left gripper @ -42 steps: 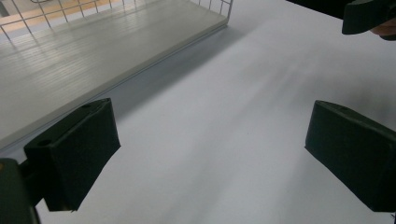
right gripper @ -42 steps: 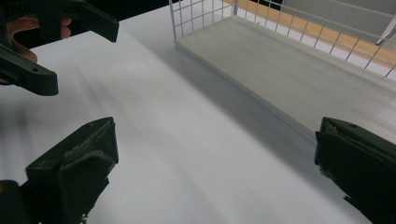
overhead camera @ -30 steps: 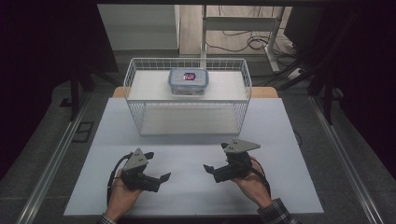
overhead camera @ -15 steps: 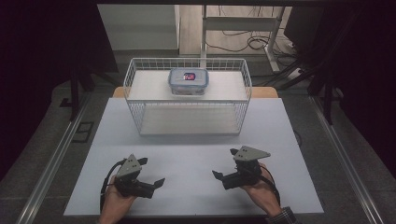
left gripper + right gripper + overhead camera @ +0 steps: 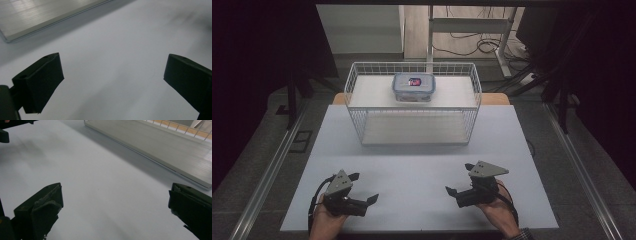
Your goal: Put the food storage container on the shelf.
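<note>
A white wire basket [image 5: 362, 117] stands at the back middle of the white table [image 5: 422, 165]. Inside it, toward the rear, sits a clear lidded container [image 5: 414, 88] with a blue rim and something dark red inside. My left gripper [image 5: 363, 187] rests low near the front left edge, open and holding nothing [image 5: 112, 72]. Near the front right, my right gripper [image 5: 458, 178] is also open and holding nothing [image 5: 116, 195]. Both point inward over bare tabletop, well short of the basket.
The basket's pale base [image 5: 37, 15] lies at the upper left of the left gripper view and at the upper right of the right gripper view [image 5: 170, 152]. The left gripper's black tip [image 5: 7, 131] is at the top left of the right gripper view. Dark floor and metal rails flank the table.
Both hands have drawn back toward the front edge of the table and spread a little apart. The jaws stay open; the basket and container have not moved.
</note>
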A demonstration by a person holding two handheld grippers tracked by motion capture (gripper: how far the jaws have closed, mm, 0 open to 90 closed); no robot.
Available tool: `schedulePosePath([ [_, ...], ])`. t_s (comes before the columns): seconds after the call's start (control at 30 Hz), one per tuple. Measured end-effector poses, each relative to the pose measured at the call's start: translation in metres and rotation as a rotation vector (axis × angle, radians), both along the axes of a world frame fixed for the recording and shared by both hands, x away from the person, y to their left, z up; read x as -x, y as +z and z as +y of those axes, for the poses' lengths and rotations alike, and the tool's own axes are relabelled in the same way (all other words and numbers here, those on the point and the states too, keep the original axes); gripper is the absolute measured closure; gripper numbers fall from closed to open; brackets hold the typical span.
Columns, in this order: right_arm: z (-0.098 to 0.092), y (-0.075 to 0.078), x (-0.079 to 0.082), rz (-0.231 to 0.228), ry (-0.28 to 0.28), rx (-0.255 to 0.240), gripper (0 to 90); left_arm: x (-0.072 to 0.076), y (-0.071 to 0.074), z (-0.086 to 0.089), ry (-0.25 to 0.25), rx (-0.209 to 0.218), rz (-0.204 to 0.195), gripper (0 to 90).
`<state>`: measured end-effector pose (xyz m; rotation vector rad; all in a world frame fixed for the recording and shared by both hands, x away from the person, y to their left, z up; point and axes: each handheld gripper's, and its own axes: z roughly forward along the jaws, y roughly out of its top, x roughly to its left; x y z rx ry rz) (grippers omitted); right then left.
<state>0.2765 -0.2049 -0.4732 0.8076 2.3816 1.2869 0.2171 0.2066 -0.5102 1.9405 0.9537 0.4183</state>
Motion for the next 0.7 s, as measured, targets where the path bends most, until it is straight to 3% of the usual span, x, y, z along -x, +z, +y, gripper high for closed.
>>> schedulePosePath([
  [0.7, -0.034, -0.006, 0.014, -0.016, -0.095, 0.033, 0.0, 0.022, -0.005, 0.04, 0.11, -0.019, -0.01, 1.1],
])
